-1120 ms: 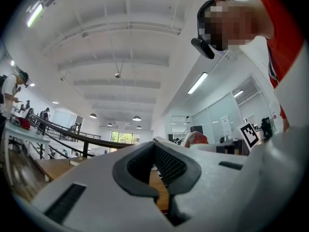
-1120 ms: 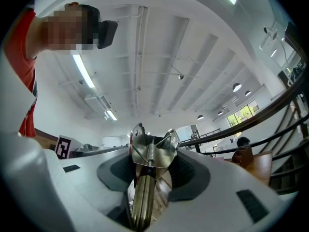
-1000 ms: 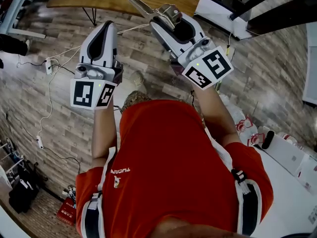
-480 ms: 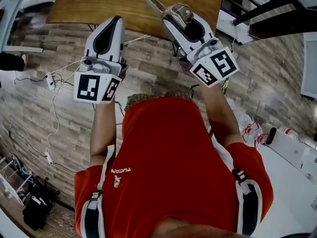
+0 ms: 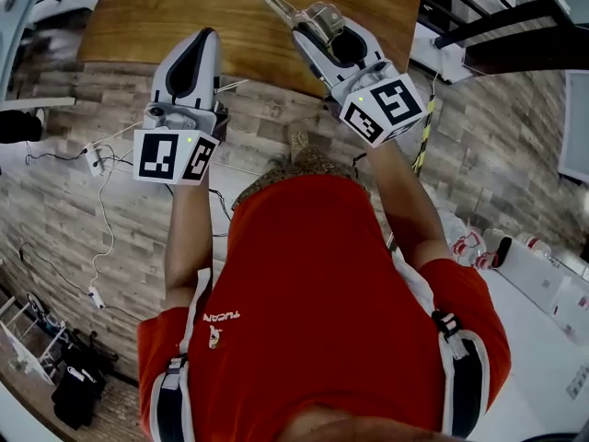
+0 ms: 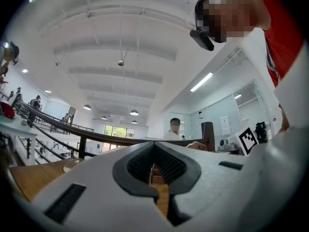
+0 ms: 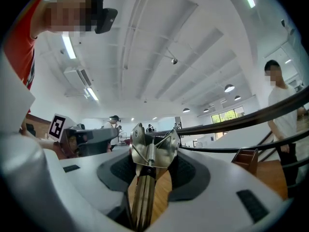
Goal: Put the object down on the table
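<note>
Our right claw (image 5: pixel 320 33) grips the metal tool (image 5: pixel 279 5), which pokes out past its tips, over the counter (image 5: pixel 166 12). Our left claw (image 5: pixel 204 40) is closed and empty. Next, we think, we go down and let go.

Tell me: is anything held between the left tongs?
No; in the left gripper view the left gripper's tongs meet at their tips with nothing between them, only the wooden table beyond.
</note>
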`<state>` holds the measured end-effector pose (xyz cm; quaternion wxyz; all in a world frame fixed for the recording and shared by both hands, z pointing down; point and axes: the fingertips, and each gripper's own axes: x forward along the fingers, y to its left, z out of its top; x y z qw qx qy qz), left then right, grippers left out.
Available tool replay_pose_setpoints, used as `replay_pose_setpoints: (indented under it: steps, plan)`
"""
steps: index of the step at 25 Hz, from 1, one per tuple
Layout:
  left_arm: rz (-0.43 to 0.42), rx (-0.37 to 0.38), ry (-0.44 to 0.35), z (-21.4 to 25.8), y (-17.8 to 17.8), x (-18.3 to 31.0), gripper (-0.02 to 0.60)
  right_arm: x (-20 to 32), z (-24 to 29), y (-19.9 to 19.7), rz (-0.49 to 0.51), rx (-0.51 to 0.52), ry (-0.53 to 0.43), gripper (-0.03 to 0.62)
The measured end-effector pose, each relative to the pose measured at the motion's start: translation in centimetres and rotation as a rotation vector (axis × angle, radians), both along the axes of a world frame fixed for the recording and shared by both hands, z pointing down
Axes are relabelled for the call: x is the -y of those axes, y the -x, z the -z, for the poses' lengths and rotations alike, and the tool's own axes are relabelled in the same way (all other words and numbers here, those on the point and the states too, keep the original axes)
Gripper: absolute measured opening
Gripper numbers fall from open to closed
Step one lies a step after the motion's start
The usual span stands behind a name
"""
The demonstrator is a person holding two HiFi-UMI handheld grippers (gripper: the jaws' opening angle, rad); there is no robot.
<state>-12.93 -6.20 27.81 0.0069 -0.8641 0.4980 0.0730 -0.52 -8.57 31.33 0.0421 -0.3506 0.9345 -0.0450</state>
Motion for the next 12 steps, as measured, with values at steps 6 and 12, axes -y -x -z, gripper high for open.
replay_pose_setpoints:
  steps: [6,12]
  plan:
    - [0.054,0.012,0.028,-2.0,-0.1,5.1,0.009,5.8,-3.6,0.1,0.016,-0.032,0.038,0.190]
    - [0.118,0.010,0.044,-3.7,0.6,8.9,0.009,10.1,-7.5,1.0,0.030,-0.098,0.075,0.190]
